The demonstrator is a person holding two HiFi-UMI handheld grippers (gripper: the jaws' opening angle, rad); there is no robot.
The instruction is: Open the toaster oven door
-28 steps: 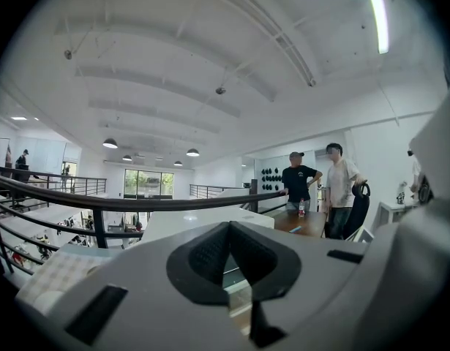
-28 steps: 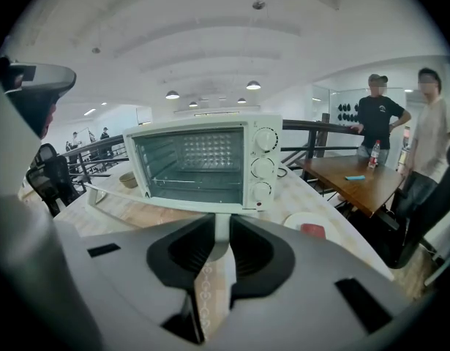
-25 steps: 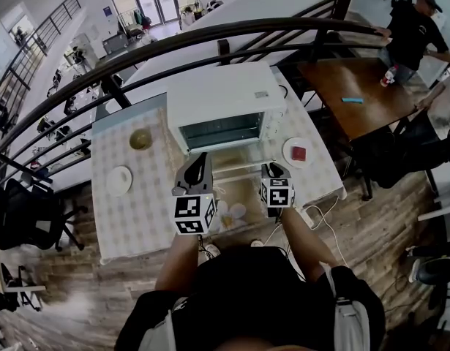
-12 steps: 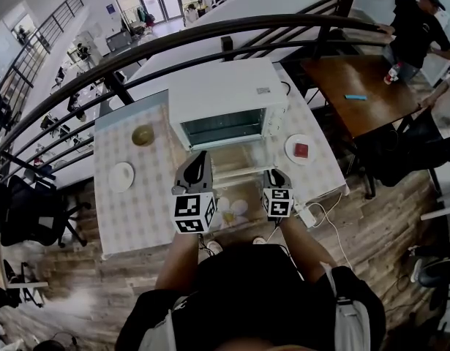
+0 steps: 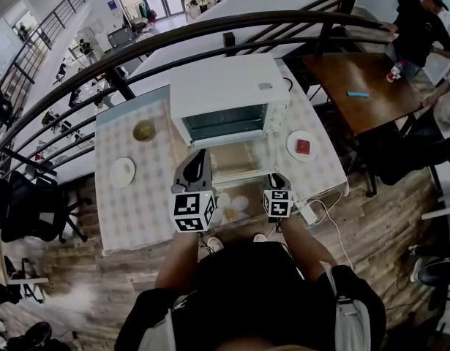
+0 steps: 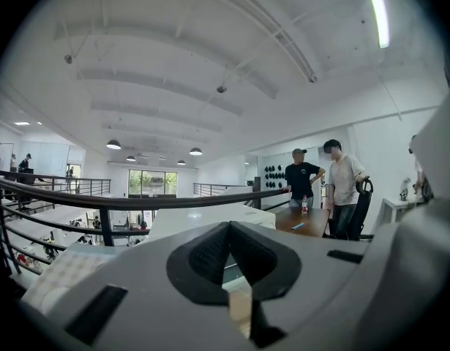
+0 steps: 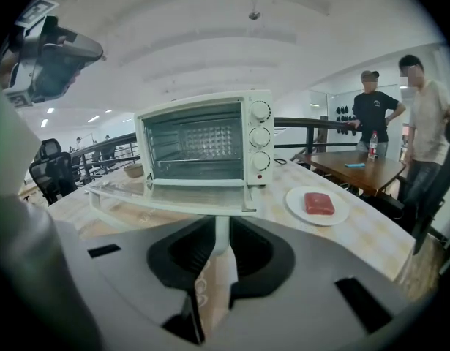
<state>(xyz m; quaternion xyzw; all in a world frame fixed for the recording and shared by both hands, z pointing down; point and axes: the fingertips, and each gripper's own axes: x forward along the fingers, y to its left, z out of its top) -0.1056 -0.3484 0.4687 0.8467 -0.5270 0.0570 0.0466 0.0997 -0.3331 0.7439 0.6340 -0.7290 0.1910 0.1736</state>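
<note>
The white toaster oven [image 5: 226, 93] stands at the back middle of the checked table [image 5: 140, 210], and its glass door [image 5: 239, 159] is swung down nearly flat toward the person, leaving the cavity open. The right gripper [image 5: 276, 179] is at the door's front right corner, its jaws pinched on the white door handle [image 7: 220, 234], which fills the narrow gap between the pads. The left gripper [image 5: 198, 158] is held raised beside the door's left edge, its jaws pressed together with nothing between them. A plate with a red block [image 5: 301, 146] lies just right of the oven.
</note>
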